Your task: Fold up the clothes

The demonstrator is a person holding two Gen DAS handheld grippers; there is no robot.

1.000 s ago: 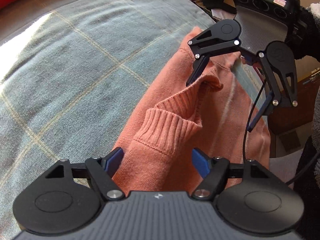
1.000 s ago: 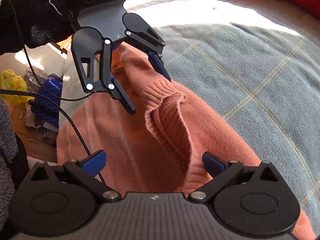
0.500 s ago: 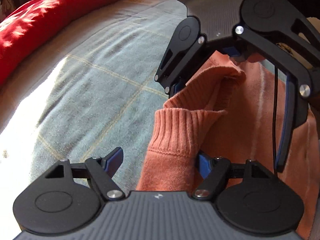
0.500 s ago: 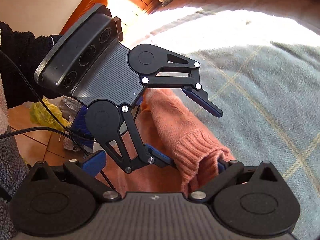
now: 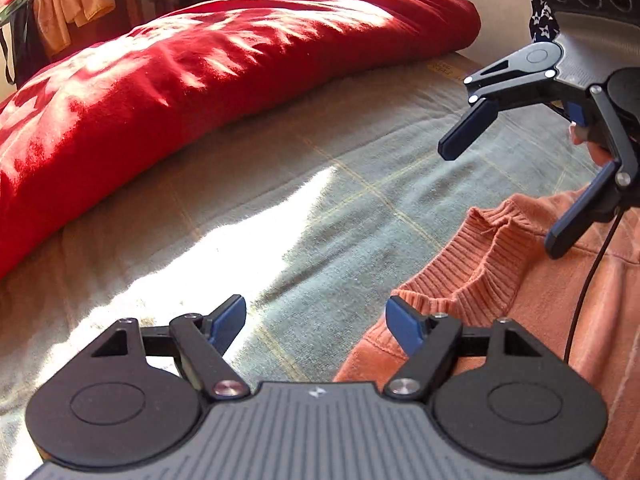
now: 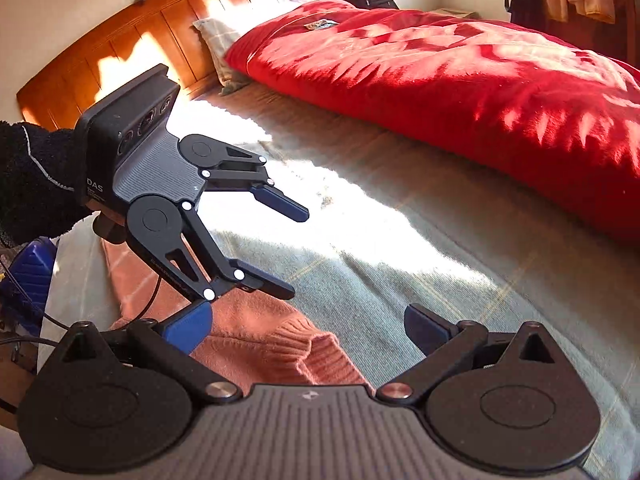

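Now the salmon-orange knit sweater [image 5: 520, 292] lies on the bed's grey-green checked blanket [image 5: 360, 220], near the bed's edge, with its ribbed cuff [image 6: 304, 344] folded over on top of the body of the garment; thin pale stripes run across the fabric. Both tools hang above it, empty. The left tool [image 5: 316, 324] has its blue-padded jaws spread wide, one finger over bare blanket and the other over the sweater's ribbed edge. The right tool [image 6: 308, 326] is likewise spread wide, its left finger just above the cuff, its right over the blanket. A dark fleecy sleeve [image 6: 36, 184] shows behind the left tool. Beyond, a rolled red quilt [image 5: 180, 72] lies along the far side of the bed, against a wooden headboard [image 6: 132, 40].
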